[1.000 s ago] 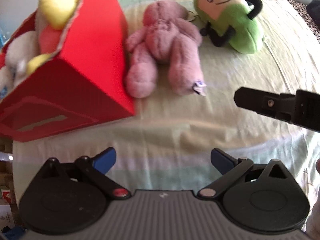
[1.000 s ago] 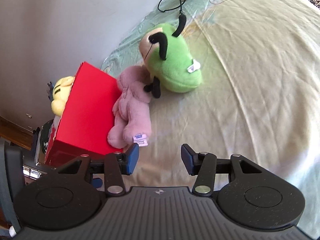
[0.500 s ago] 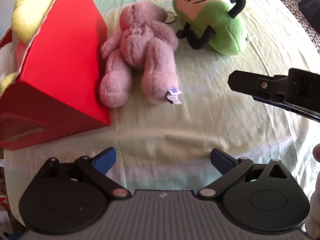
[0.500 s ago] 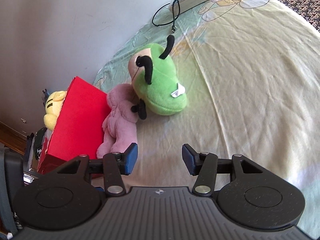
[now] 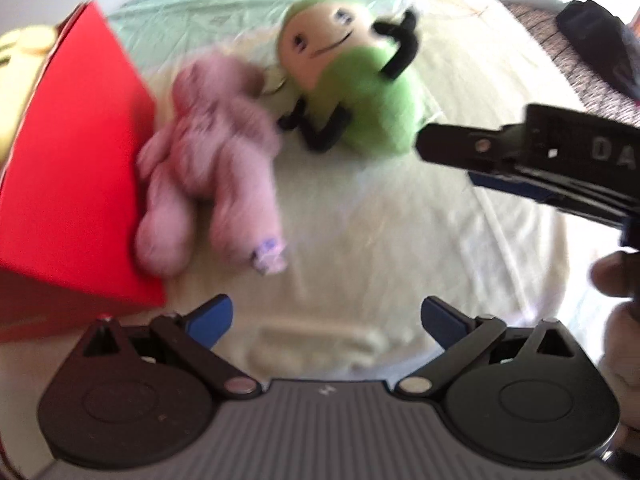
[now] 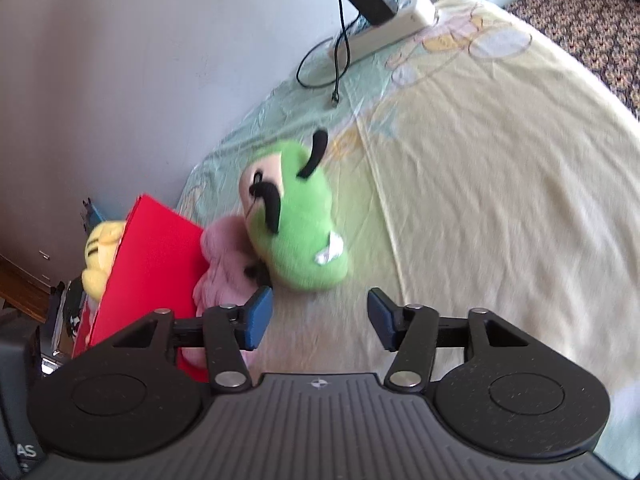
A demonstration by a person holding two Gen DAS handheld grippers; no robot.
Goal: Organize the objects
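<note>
Both tongs are spread and empty: the left tongs [image 5: 326,316] hang back while the right tongs [image 6: 320,314] face the green plush toy with black limbs [image 6: 298,224]. It lies on the bed sheet [image 6: 480,184], touching the pink plush bear [image 5: 216,168] beside the red cardboard box [image 5: 76,168]. Best to pinch its plump body, not a thin arm.

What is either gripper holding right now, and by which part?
Nothing. The left gripper and right gripper are both open and empty; the pink plush bear and green plush toy lie untouched on the bedsheet.
</note>
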